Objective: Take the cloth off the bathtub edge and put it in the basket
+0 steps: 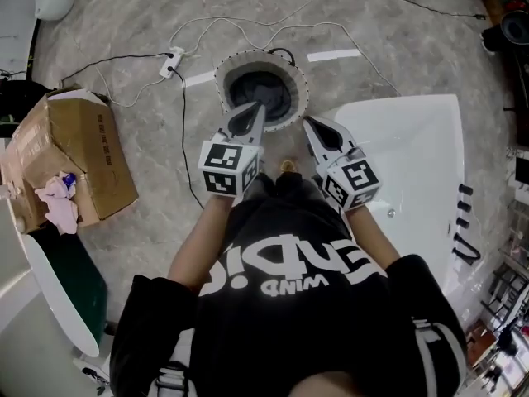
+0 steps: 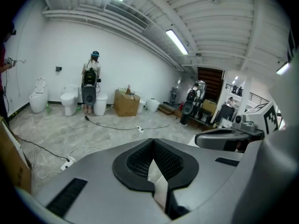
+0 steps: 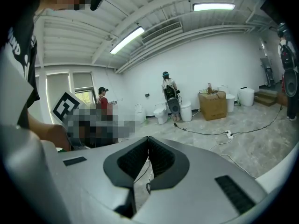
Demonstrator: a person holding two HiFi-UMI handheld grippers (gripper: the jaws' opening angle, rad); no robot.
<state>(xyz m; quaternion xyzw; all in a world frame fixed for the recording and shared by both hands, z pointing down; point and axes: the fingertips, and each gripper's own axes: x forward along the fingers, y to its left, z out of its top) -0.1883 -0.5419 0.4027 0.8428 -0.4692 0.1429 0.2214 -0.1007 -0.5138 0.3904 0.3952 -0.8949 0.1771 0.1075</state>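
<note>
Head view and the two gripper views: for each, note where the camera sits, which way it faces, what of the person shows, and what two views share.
Head view: on the head, facing steeply down at basket and bathtub; shirt, left gripper, right gripper show.
Left gripper view: on that gripper, facing across the room; shut jaws show.
Right gripper view: likewise, jaws shut.
Shared: both gripper views show one cardboard box.

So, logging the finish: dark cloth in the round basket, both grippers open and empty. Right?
Not open: the left gripper and right gripper are shut and empty, as their own gripper views show. The dark cloth does lie in the round basket.
</note>
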